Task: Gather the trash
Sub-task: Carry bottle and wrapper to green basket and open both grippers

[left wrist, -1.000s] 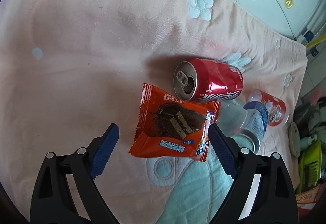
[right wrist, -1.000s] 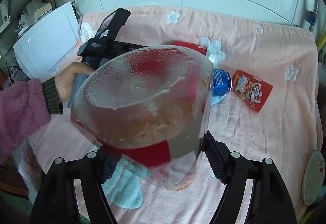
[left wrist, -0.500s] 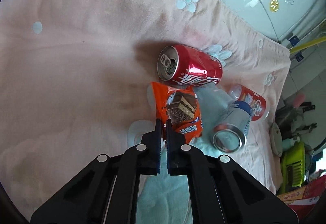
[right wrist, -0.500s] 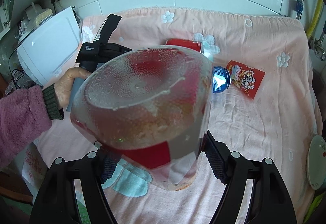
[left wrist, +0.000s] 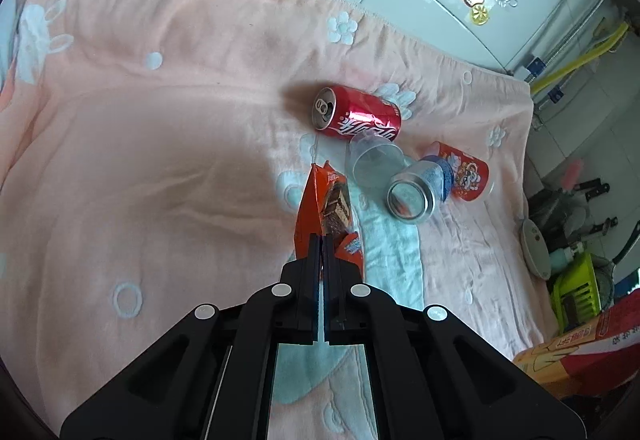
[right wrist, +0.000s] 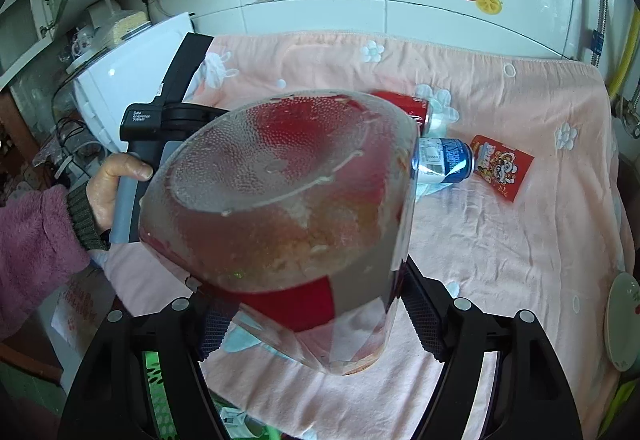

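My left gripper [left wrist: 322, 240] is shut on the edge of an orange snack wrapper [left wrist: 326, 196], which hangs upright above the pink cloth [left wrist: 160, 160]. Beyond it lie a red cola can [left wrist: 356, 116], a clear plastic cup [left wrist: 374, 164], a silver-and-blue can [left wrist: 416, 192] and a red snack packet [left wrist: 466, 176]. My right gripper [right wrist: 316, 324] is shut on a large clear plastic container [right wrist: 280, 200] with red scraps inside. That container hides the left gripper's fingers in the right wrist view; only its black body [right wrist: 168, 112] and the person's hand [right wrist: 116, 180] show.
A white appliance [right wrist: 128, 80] stands left of the cloth. A small plate [right wrist: 628, 320] sits at the cloth's right edge. A green basket [left wrist: 576, 288] and a cardboard box [left wrist: 580, 348] are off to the right. A tiled wall backs the surface.
The left gripper's jaws closed on the wrapper, then lifted it off the cloth and drew back from the cans. The right gripper with its container pulled back a little.
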A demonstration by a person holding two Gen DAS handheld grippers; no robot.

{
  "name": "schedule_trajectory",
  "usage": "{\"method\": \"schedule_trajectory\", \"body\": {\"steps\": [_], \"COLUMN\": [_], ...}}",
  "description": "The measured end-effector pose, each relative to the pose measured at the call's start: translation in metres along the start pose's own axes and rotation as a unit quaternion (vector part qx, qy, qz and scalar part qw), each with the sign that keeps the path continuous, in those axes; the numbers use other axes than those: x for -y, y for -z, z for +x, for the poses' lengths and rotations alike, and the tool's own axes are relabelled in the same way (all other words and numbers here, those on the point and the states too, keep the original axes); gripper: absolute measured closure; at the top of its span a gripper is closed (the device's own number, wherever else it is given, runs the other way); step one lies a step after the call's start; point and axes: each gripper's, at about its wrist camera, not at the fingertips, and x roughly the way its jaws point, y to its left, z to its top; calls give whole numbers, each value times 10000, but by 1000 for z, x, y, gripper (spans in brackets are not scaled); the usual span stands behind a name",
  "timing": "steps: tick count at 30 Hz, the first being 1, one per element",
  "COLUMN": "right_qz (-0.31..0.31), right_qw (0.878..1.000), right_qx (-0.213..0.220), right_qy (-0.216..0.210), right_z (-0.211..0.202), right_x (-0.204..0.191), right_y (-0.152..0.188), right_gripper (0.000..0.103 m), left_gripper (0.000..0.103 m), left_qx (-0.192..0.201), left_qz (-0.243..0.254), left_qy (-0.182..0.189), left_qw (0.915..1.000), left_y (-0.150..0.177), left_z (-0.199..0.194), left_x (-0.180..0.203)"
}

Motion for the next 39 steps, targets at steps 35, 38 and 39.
{"method": "schedule_trajectory", "body": {"steps": [35, 38, 39], "right_qz": [-892, -925, -914], "right_qw": [9918, 9904, 9901], "right_qx": [-237, -409, -472], "right_qy": [-886, -937, -958], "right_z": [-89, -82, -79], "right_x": [-101, -106, -108], "right_y": [148, 162, 166], "right_gripper": [31, 31, 31], "left_gripper": [103, 101, 101], "left_qx": [-215, -416, -475], "left_qz": [334, 214, 178], "left_qy": [-349, -455, -489], "left_qw": [9986, 9979, 9975], "left_y": [304, 321, 326], "left_z": [-220, -210, -207], "left_x": [68, 68, 67]}}
